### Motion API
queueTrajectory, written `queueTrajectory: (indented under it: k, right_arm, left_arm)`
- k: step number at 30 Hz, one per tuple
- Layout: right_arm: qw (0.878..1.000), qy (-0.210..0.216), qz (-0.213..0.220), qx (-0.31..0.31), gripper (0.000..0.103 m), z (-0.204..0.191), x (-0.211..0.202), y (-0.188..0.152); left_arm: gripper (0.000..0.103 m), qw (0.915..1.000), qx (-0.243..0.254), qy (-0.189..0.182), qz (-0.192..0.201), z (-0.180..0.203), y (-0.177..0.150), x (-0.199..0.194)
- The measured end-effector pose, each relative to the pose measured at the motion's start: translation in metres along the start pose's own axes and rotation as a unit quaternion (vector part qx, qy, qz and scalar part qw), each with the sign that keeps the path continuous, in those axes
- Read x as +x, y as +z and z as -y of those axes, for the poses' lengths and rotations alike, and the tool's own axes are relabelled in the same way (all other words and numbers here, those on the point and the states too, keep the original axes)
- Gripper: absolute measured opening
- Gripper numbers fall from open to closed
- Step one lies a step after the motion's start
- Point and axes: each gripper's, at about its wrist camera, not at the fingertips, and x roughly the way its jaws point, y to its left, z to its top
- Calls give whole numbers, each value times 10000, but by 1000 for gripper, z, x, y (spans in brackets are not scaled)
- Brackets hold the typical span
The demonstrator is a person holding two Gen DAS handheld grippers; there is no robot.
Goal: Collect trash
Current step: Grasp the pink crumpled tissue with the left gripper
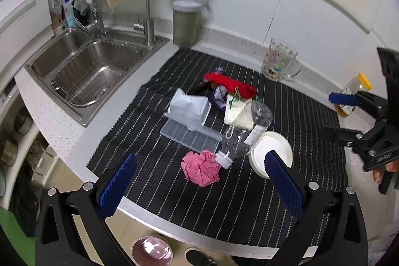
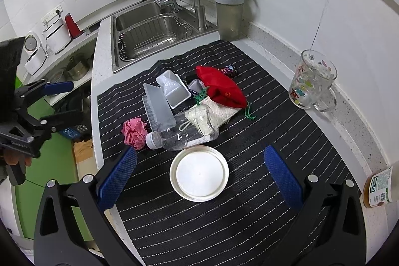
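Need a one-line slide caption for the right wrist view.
Open right gripper hovers over white lid on striped mat, beside clear bottle and pink crumpled paper.

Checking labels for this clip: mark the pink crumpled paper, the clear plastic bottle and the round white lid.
pink crumpled paper (image 1: 200,167), left wrist view, middle of the wad
clear plastic bottle (image 2: 184,133), right wrist view, mid-body
round white lid (image 2: 199,173), right wrist view, flat centre
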Motion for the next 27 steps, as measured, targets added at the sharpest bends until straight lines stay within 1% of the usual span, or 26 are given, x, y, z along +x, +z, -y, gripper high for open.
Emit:
queueTrajectory:
  k: [6,11,15,16,17,18,19,21,22,27]
  right_arm:
    - [9999,5,-138,61,100,8,9,-5]
    - [9996,-6,-270,125,100,17,18,-7]
    - [9993,-19,-328,189,100,23,24,-7]
    - [9992,-20,-348,196,100,24,26,-7]
    - [9991,-20,-370,199,100,24,28,-7]
    - [9990,-15,-394,202,100,25,29,-8]
    - [9989,-12,-417,205,100,25,31,-8]
    - [9987,-4,-462,211,100,25,35,-9]
    - [9986,-2,-479,211,100,25,36,-9]
    - [9983,11,-556,187,100,21,43,-11]
  left_arm:
    - [98,9985,90,-38,-535,-3,-13,52]
    - [98,9951,-6,-70,-990,-8,-22,94]
    - [98,9929,-21,-147,-1177,-10,-29,113]
    - [96,9927,-34,-156,-1199,-12,-30,115]
    - [84,9922,-70,-205,-1230,-13,-31,119]
    - [75,9915,-85,-218,-1276,-14,-32,121]
    - [70,9912,-79,-185,-1305,-15,-34,123]
    - [62,9915,-116,-301,-1264,-16,-34,123]
    - [50,9913,-130,-336,-1265,-17,-33,123]
    - [42,9922,-101,-329,-1194,-20,-30,117]
